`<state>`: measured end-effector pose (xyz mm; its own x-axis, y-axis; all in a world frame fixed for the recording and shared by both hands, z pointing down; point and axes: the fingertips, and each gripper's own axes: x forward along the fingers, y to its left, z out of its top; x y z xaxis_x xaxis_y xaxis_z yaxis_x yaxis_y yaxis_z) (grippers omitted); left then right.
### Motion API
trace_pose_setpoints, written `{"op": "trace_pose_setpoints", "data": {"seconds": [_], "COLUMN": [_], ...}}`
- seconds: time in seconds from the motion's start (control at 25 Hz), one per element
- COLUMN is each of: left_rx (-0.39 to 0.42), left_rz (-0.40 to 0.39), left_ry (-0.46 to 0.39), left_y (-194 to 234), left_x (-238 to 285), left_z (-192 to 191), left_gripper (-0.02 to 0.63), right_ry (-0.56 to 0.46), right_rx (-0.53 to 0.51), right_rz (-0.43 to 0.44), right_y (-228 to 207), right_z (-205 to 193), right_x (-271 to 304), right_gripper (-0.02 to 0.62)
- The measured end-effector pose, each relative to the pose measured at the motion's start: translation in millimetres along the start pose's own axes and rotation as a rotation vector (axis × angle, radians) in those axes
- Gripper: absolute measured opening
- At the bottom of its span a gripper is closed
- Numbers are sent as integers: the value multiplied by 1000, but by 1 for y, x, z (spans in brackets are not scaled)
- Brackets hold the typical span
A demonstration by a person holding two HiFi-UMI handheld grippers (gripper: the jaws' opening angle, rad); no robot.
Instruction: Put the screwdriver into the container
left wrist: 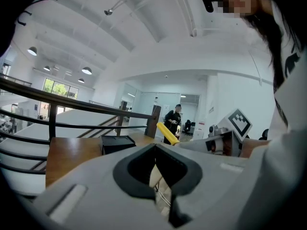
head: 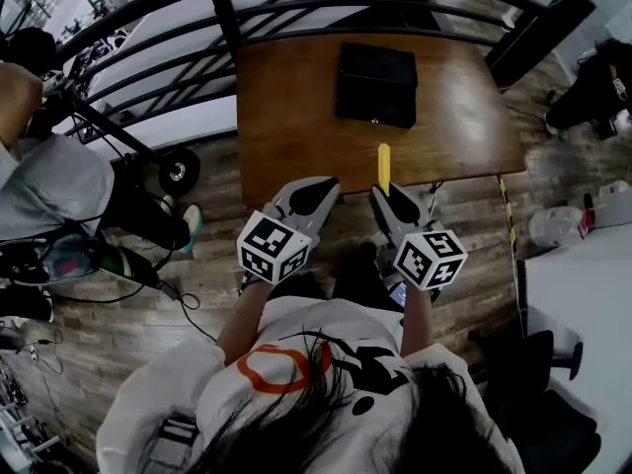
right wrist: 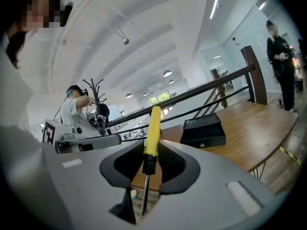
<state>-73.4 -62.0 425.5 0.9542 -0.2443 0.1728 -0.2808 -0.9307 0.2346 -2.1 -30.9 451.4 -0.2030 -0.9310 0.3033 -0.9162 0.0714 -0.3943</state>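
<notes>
The screwdriver [head: 383,167] has a yellow handle and a thin metal shaft. It stands upright in my right gripper [head: 388,196], which is shut on its black collar [right wrist: 149,163]; the handle [right wrist: 153,131] sticks out past the jaws. The container [head: 375,84], a black rectangular box, sits at the far middle of the wooden table [head: 286,117], well beyond the screwdriver tip. My left gripper [head: 314,194] hovers at the table's near edge beside the right one, jaws together with nothing between them [left wrist: 156,150]. In the left gripper view the container [left wrist: 117,143] and the screwdriver [left wrist: 168,132] both show.
A dark metal railing [head: 296,18] runs behind the table. A seated person [head: 49,181] and a wheeled stand [head: 178,171] are at the left. A white table [head: 583,304] with a clear bag stands at the right. A person [right wrist: 282,56] stands beyond the table.
</notes>
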Motion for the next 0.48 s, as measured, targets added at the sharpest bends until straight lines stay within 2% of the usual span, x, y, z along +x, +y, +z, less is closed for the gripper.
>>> {"op": "trace_pose_setpoints", "data": {"seconds": [0.48], "left_rx": [-11], "left_rz": [147], "left_ry": [-12], "left_y": [-12], "left_x": [100], "left_z": [32], "left_gripper": [0], "right_ry": [64], "right_rx": [-25], "right_rz": [146], "right_y": [-94], "right_z": [51], "right_x": [2], "right_gripper": [115]}}
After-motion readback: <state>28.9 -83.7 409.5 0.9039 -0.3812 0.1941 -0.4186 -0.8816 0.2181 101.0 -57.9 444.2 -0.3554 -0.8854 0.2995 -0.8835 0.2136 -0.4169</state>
